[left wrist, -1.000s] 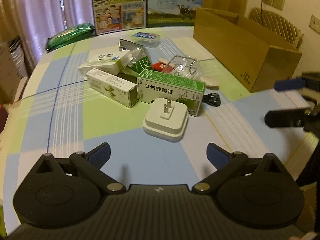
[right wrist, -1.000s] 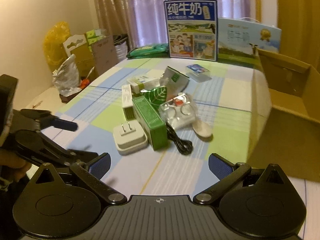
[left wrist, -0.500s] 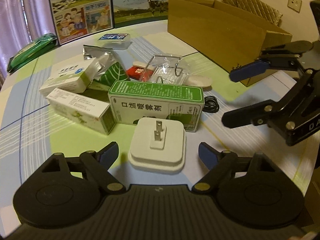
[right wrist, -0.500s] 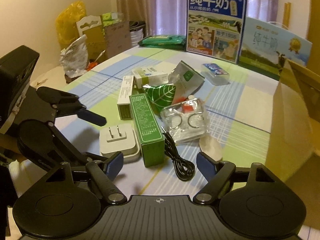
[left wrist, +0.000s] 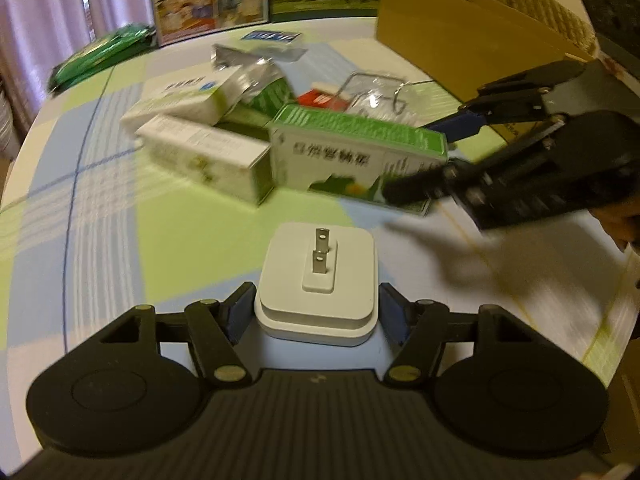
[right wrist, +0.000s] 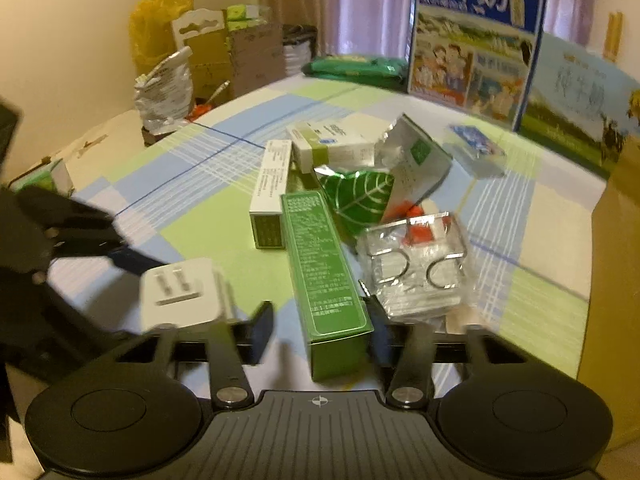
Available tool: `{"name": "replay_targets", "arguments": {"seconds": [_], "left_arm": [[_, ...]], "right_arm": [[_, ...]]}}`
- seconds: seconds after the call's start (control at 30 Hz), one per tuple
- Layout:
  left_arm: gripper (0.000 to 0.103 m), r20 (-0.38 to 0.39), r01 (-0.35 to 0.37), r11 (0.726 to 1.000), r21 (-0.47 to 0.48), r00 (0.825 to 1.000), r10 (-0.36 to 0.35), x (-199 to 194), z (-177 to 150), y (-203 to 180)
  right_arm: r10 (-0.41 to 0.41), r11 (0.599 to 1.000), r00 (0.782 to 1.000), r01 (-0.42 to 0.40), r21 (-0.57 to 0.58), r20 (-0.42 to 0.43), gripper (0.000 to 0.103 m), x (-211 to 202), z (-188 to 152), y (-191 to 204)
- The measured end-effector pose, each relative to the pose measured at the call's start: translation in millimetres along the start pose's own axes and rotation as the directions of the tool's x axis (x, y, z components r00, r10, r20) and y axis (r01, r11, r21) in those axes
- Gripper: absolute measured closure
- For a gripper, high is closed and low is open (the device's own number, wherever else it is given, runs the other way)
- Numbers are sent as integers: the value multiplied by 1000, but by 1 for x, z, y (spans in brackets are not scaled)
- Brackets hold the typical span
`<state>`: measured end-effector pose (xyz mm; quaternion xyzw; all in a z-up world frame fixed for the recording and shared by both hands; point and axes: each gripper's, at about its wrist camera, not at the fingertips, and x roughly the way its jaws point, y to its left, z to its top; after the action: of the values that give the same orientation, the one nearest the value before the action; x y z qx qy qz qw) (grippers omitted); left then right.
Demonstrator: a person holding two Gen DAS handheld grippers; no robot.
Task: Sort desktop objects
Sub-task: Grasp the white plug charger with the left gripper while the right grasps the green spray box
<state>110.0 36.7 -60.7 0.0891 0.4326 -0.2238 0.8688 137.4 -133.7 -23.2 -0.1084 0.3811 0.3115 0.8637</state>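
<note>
I am closing my left gripper [left wrist: 316, 314] on the white plug adapter [left wrist: 318, 280], its blue pads flush against both flanks, prongs pointing up; it looks gripped, resting on or just off the checked tablecloth [left wrist: 120, 248]. My right gripper [right wrist: 320, 330] is straddling the near end of the green carton [right wrist: 324, 276]. The jaws are spread: the right pad is against the carton, the left one is standing clear, nothing clamped yet. The carton is lying in the pile, just beside the white carton [right wrist: 270, 194] and the clear packet [right wrist: 416, 264]. In my judgement, I should be centring the carton before squeezing, gripping low and square, and lifting straight so the black cable beside it is not dragged. The cardboard box [left wrist: 460, 40] appears the likely destination.
</note>
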Motion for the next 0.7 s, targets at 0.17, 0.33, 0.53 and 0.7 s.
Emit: {"name": "replay_targets", "arguments": {"seconds": [0.17,0.33,0.53,0.7], "left_arm": [[41,-5,-14,998,-62,1000,14,-12,-10,3],[41,-2,-8,997,-77,1000,7,-17,-14,-3],[41,13,-36,996,-80,999,37,-17,-17,-14],[41,37,-58,994,-90,997,62,-19,-16,-14]], "right_arm": [[136,936,990,-115,332,-41,76,-9,-6,-24],[185,798,982,-128,589,-37,65,-31,-35,-48],[-95,959,995,94,268,-9,25,-57,-38,-16],[-151,988,987,152,-22,47,25,-44,-36,21]]}}
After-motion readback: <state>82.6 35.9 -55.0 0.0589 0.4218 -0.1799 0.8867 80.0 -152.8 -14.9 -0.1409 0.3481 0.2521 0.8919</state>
